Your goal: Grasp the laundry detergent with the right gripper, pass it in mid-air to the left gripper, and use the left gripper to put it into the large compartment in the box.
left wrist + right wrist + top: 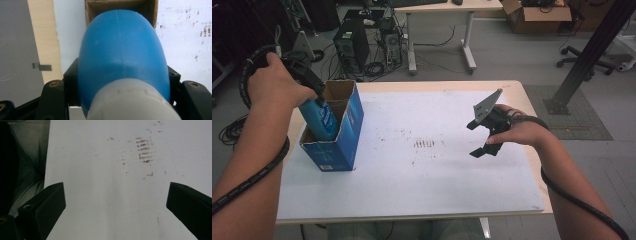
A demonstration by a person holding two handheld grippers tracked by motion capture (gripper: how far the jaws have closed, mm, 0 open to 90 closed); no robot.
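High view: your left gripper [312, 97] pinches the blue bottle [319, 117] partway inside the box [339, 145]; your right gripper [484, 137] hangs spread.

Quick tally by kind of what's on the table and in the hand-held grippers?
Bottle: 1, blue, held by the left hand-held gripper inside the box
Box: 1, blue cardboard, open top
Hand-held grippers: 2; the right hand-held gripper is open and empty
Total: 4
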